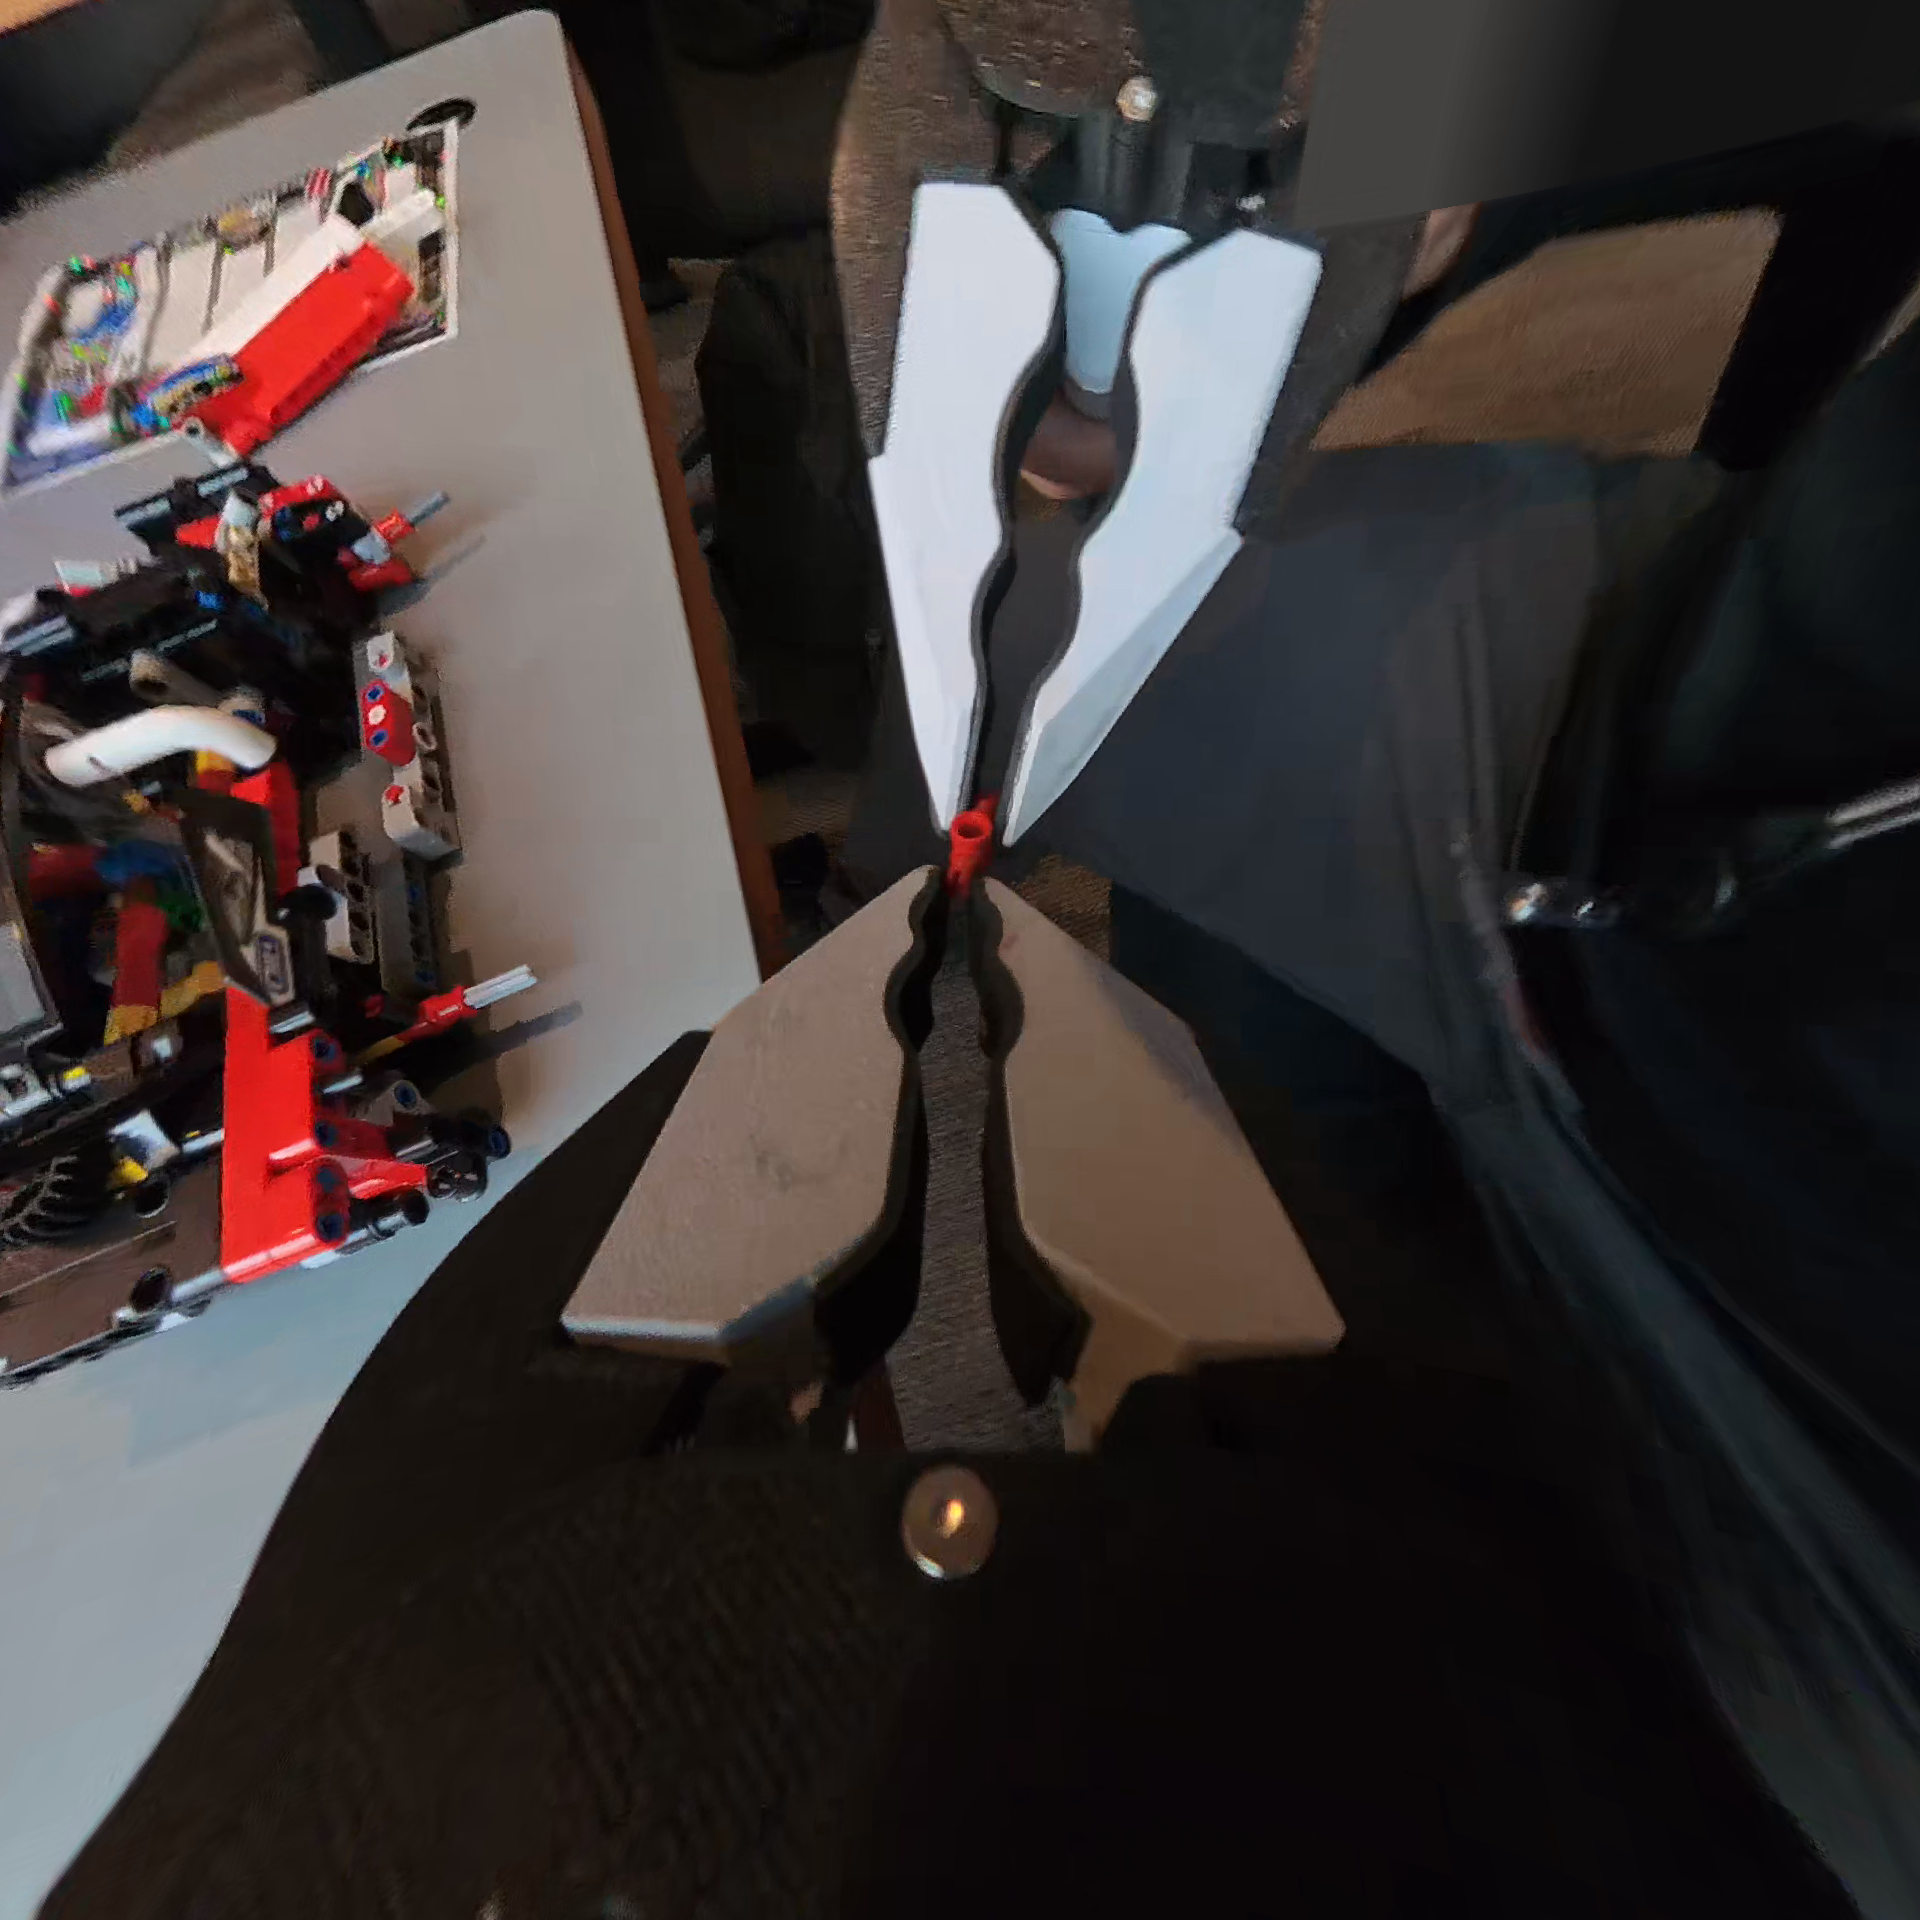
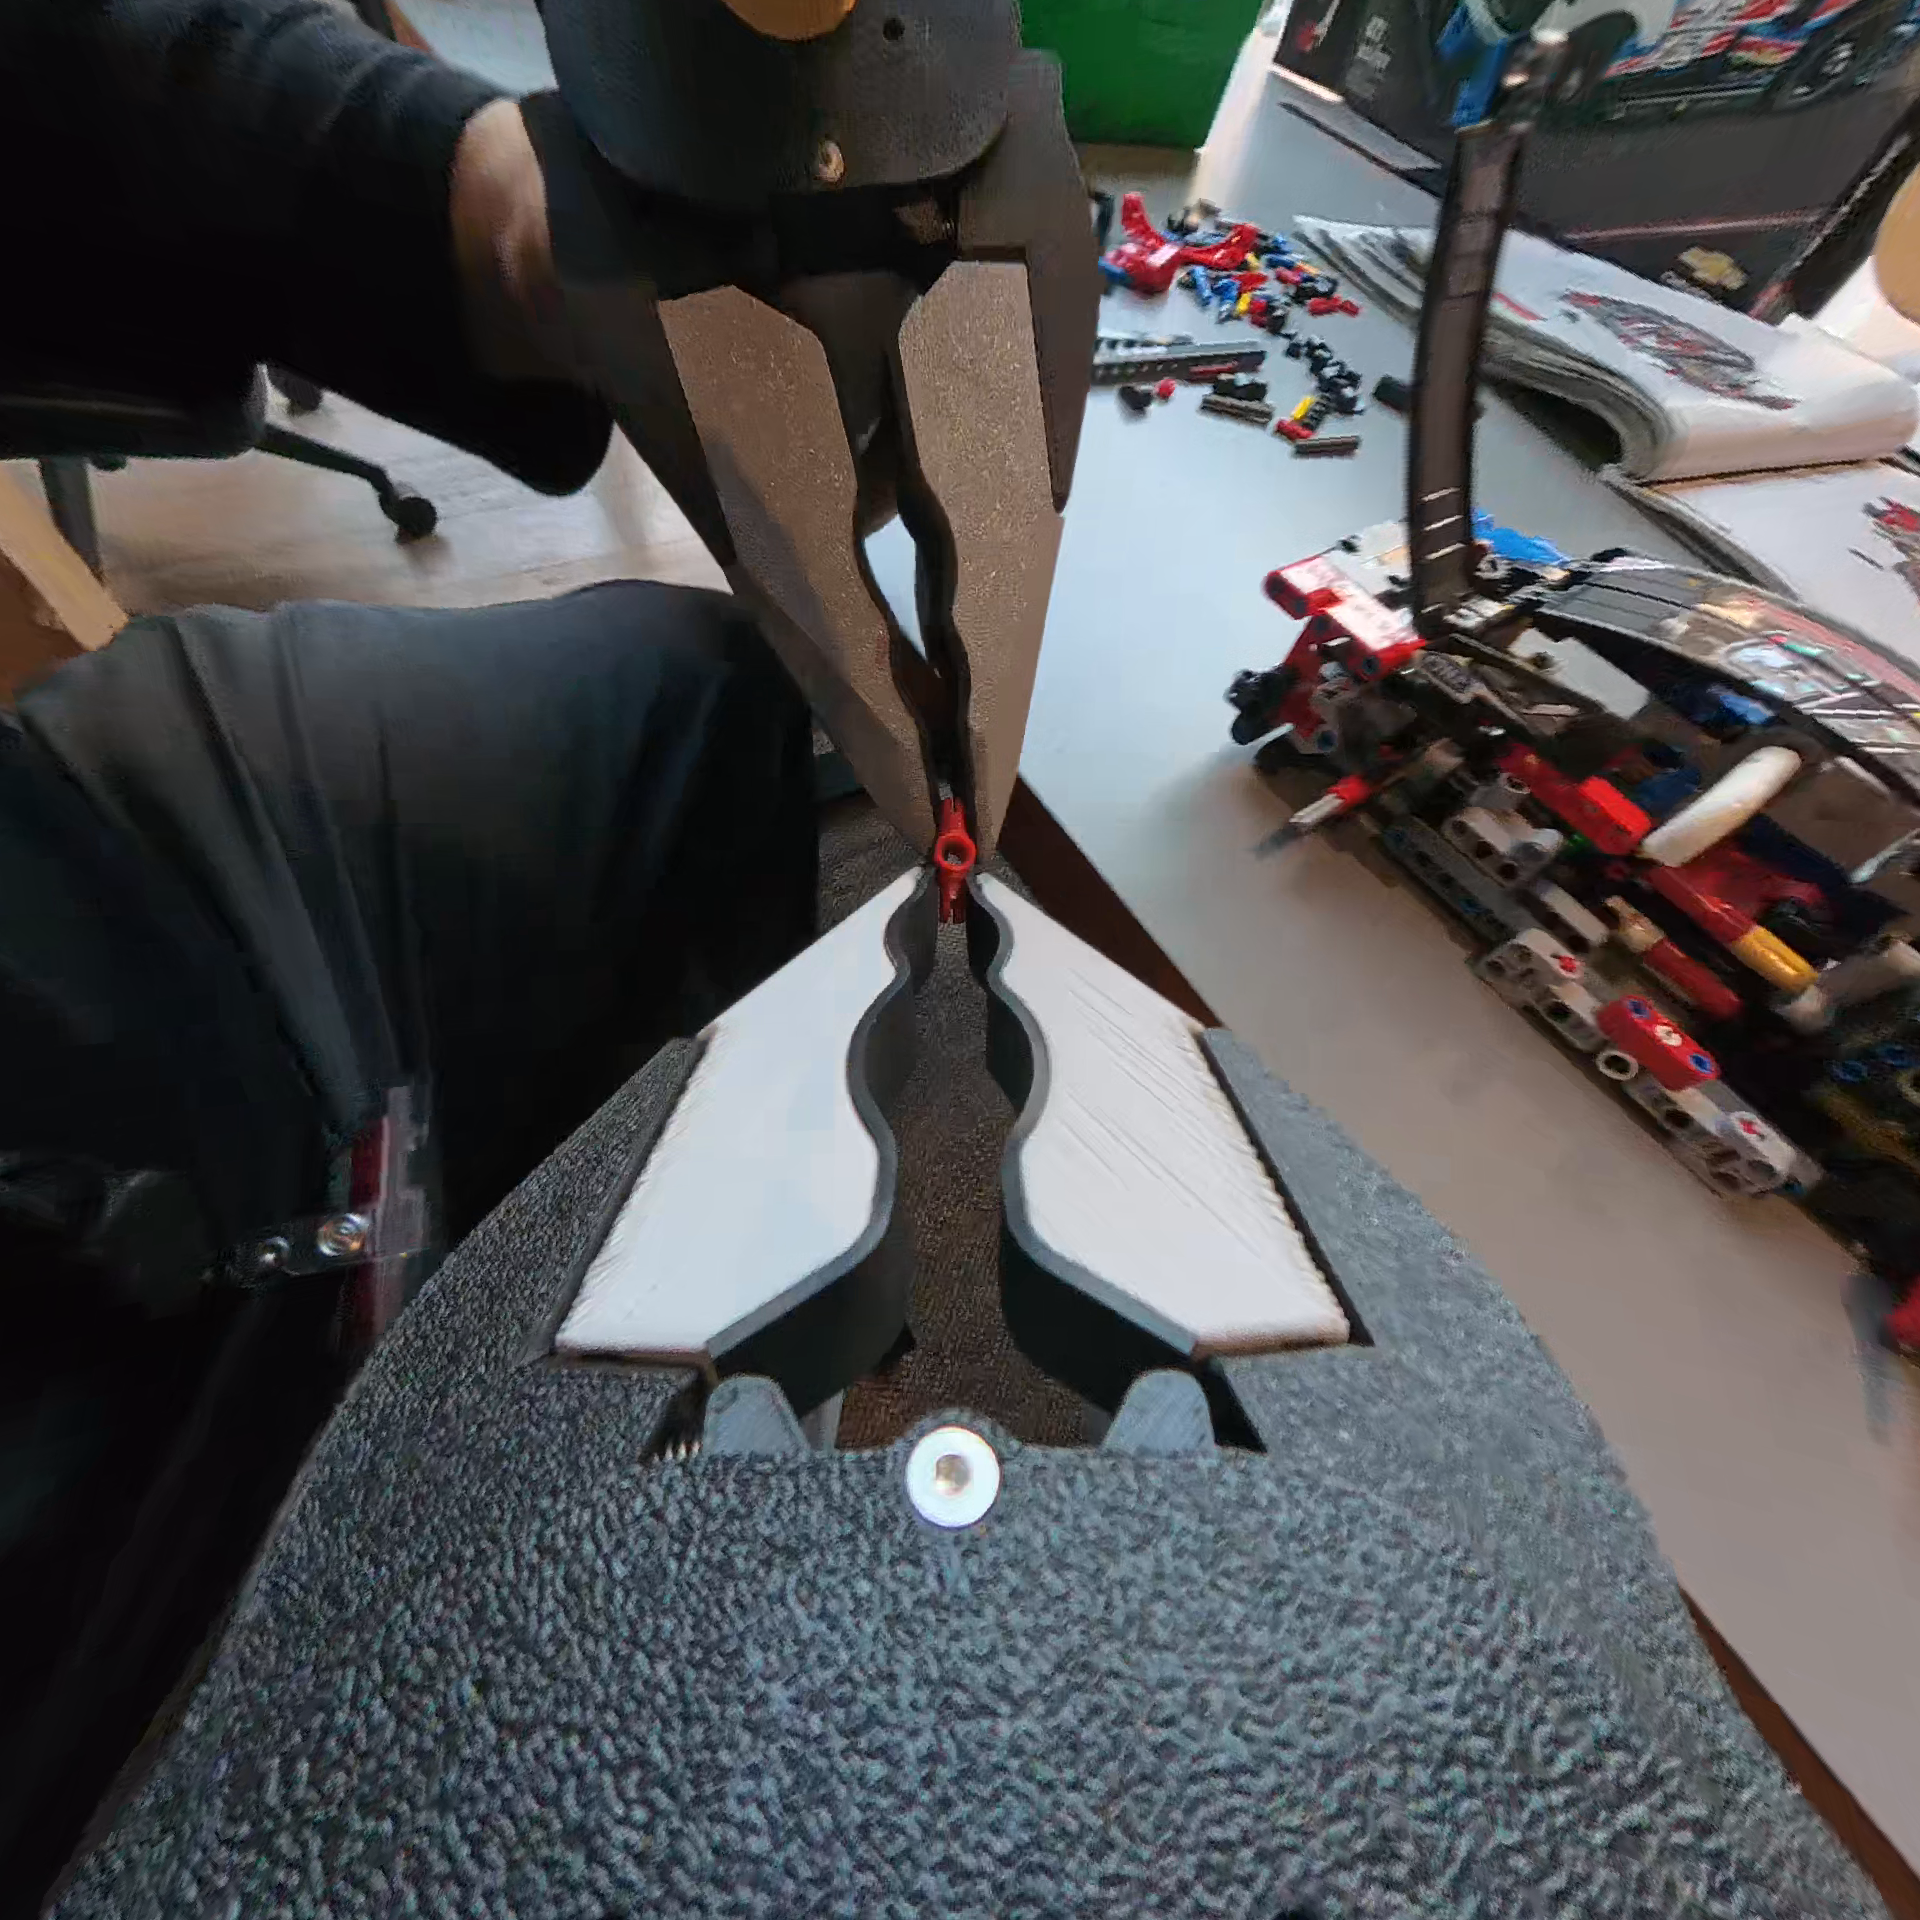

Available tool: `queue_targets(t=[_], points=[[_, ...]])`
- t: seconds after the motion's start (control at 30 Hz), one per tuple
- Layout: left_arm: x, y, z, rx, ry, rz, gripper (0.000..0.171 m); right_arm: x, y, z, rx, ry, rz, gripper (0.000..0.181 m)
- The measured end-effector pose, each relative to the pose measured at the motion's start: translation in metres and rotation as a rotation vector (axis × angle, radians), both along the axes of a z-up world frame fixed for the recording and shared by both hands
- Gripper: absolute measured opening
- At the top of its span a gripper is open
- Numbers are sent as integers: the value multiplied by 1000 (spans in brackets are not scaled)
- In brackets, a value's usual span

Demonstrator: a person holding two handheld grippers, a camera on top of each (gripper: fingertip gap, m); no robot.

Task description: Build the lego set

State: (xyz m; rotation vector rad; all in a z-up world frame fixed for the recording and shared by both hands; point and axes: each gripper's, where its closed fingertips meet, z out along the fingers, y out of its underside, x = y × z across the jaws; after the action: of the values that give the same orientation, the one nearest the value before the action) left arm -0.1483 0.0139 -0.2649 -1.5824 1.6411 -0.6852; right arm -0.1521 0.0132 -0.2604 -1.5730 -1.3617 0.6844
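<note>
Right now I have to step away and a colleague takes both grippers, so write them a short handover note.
Left gripper, grey fingers: shut on one end of the small red connector piece.
Right gripper, white fingers: shut on the other end of it, tip to tip with the left, held off the table edge above a person's lap.
The half-built car model sits on the grey table, loose parts and an instruction booklet farther back.
Done: most of the chassis.
Left: finish handling the connector, probably fit it to the model, then work through the remaining loose parts.
</note>
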Motion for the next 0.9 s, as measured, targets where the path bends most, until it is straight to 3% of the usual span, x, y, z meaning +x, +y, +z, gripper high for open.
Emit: queue_targets(t=[0.13,0.23,0.37,0.6,0.9], points=[[2,10,1,-112,-44,6,1,2,11,5,-59,87,17,3],[3,14,0,-65,-20,1,1,4,16,11,-99,152,24,4],[7,11,17,-83,-118,13,1,8,14,33,-102,227,29,3],[2,-15,46,117,-134,44,1,4,-15,58,52,240,57,6],[-8,-47,64,186,-176,55,0,-4,-49,80,136,249,178,12]])
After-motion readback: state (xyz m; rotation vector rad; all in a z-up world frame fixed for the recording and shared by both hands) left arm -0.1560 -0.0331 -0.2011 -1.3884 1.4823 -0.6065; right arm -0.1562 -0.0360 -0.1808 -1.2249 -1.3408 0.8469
